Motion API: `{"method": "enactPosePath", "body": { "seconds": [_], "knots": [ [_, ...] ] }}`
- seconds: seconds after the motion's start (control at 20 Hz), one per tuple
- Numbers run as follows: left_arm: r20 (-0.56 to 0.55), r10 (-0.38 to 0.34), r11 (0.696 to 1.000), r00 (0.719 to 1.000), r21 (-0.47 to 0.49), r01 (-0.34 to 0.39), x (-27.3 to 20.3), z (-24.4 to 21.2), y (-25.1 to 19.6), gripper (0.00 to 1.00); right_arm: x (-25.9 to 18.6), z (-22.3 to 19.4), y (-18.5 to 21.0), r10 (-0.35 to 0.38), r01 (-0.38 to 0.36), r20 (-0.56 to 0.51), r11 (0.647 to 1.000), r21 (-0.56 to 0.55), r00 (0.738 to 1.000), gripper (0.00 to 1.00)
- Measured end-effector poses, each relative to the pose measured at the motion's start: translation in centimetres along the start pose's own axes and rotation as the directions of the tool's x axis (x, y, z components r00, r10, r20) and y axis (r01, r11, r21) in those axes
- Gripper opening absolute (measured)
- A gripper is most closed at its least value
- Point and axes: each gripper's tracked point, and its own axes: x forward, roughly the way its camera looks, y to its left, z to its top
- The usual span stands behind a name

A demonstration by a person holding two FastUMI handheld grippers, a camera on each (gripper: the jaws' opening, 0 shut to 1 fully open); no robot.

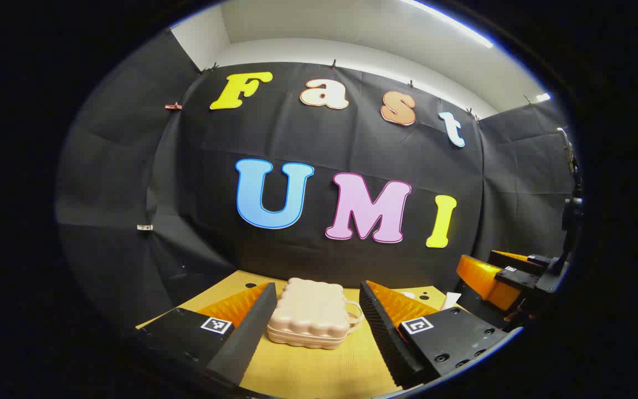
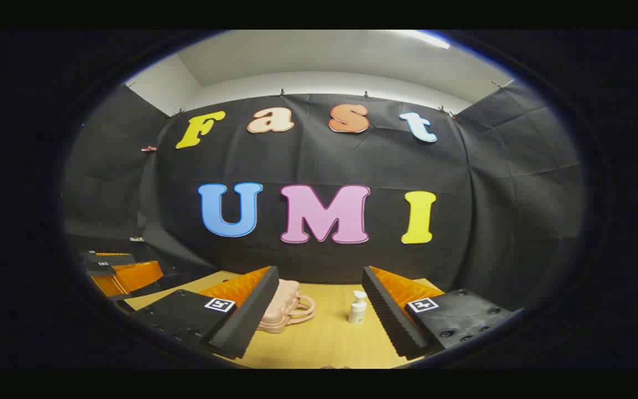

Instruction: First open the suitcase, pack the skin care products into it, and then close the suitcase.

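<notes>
Nothing done yet, by the look. Suitcase (image 1: 309, 313) lid down, mid-bench toward back edge; bottle (image 2: 357, 308) upright to its right, apart. Left claw (image 1: 312, 327) & right claw (image 2: 319, 313) both spread wide, empty. All 3 steps left.

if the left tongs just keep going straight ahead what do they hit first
Most likely the closed pink suitcase: it lies on the wooden table, centred in the gap of the open left tongs. They look level with it, though depth is hard to judge, so they might pass just over its lid.
</notes>
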Motion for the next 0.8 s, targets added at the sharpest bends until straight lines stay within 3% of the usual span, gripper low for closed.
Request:
{"method": "enactPosePath", "body": {
  "seconds": [0.45, 0.8],
  "knots": [
    [-0.023, -0.070, 0.997, 0.997, 0.039, 0.071, 8.2, -0.7, -5.4, 0.95, 3.8, -0.4, -6.6, -0.080, 0.080, -0.015, 0.997, -0.016, 0.997, 0.96],
    [-0.043, -0.044, 0.997, 0.998, 0.057, 0.046, 13.9, -2.9, -7.1, 0.95, 7.0, -2.5, -10.4, -0.073, 0.073, -0.031, 0.997, -0.008, 0.997, 0.96]
  ]
}}
